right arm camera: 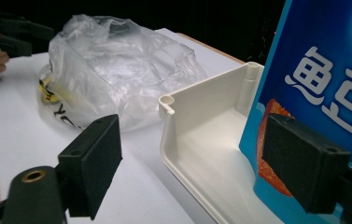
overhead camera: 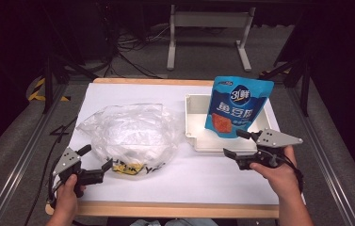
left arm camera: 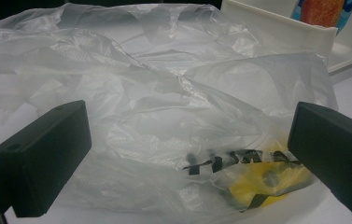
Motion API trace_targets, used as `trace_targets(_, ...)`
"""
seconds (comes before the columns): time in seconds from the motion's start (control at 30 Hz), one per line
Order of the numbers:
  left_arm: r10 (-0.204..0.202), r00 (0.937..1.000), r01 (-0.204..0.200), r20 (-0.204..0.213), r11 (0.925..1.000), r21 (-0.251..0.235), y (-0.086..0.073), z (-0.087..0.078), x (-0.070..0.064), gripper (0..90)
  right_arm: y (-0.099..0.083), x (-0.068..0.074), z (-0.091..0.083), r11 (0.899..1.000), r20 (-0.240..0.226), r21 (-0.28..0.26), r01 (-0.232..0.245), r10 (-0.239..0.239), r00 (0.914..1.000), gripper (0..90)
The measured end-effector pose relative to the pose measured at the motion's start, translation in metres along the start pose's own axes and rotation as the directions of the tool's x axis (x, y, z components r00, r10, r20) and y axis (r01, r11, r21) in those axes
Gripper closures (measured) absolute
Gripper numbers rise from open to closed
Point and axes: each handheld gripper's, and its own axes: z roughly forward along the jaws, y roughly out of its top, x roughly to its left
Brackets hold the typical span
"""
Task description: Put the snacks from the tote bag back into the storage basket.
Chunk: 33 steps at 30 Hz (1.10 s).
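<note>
1. A see-through plastic bag (overhead camera: pixel 130 136) lies crumpled on the left half of the white table (overhead camera: pixel 213 179). It has black and yellow print at its near edge.
2. The left gripper (overhead camera: pixel 96 163) sits right at that near edge. Its two black jaws stand wide apart, one on each side of the printed corner. In the left gripper view the bag (left arm camera: pixel 164 116) lies between the jaws, and they do not pinch it.
3. A blue snack pouch (overhead camera: pixel 238 106) stands upright in a white tray (overhead camera: pixel 194 117) on the right half of the table. The pouch has white letters and an orange patch on its front.
4. The right gripper (overhead camera: pixel 236 142) is at the near edge of the tray, just below the pouch. Its jaws are wide apart too.
5. In the right gripper view one jaw is in front of the pouch (right arm camera: pixel 313 88), and the other is over the bare table, with the tray wall (right arm camera: pixel 201 100) between them. It may touch the pouch, but it is hard to tell.
6. The bag and the tray sit close, side by side.
7. Behind the table there is a grey floor (overhead camera: pixel 203 52) with the white legs of a stand (overhead camera: pixel 208 37).
</note>
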Motion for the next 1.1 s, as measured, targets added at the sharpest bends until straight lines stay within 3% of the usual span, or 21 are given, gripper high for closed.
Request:
trace_targets(0.2, 0.0, 1.0, 0.0, 0.001, 1.0, 0.001, 0.0, 0.0, 0.0, 0.3, -0.015, 0.006, 0.014, 1.0, -0.045, -0.029, -0.004, 0.003, 0.999, 20.5)
trace_targets(0.47, 0.008, 0.9998, -0.008, 0.019, 0.9999, 0.013, -0.001, 0.002, -0.001, 0.3, -0.037, 0.008, 0.029, 0.998, -0.063, -0.06, -0.035, 0.032, 0.9975, 20.4)
trace_targets(0.63, 0.013, 0.9994, -0.014, 0.031, 0.9996, 0.024, -0.002, 0.004, -0.001, 0.3, -0.052, 0.006, 0.04, 0.995, -0.066, -0.076, -0.061, 0.056, 0.9962, 15.4)
trace_targets(0.7, 0.015, 0.9991, -0.017, 0.041, 0.9995, 0.028, -0.003, 0.005, -0.001, 0.3, -0.059, 0.006, 0.045, 0.996, -0.05, -0.056, -0.066, 0.064, 0.9967, 15.0)
trace_targets(0.77, 0.028, 0.9951, -0.032, 0.095, 0.9984, 0.046, -0.006, 0.01, -0.001, 0.4, -0.065, 0.005, 0.051, 0.996, -0.049, -0.031, -0.078, 0.076, 0.9959, 12.7)
trace_targets(0.9, 0.051, 0.9915, -0.058, 0.119, 0.997, 0.051, -0.009, 0.015, -0.005, 0.3, -0.069, 0.007, 0.056, 0.997, -0.035, -0.022, -0.079, 0.078, 0.9963, 12.7)
trace_targets(1.1, 0.061, 0.9925, -0.066, 0.106, 0.9968, 0.045, -0.009, 0.015, -0.006, 0.3, -0.072, 0.006, 0.06, 0.997, -0.027, 0.008, -0.078, 0.078, 0.9966, 11.1)
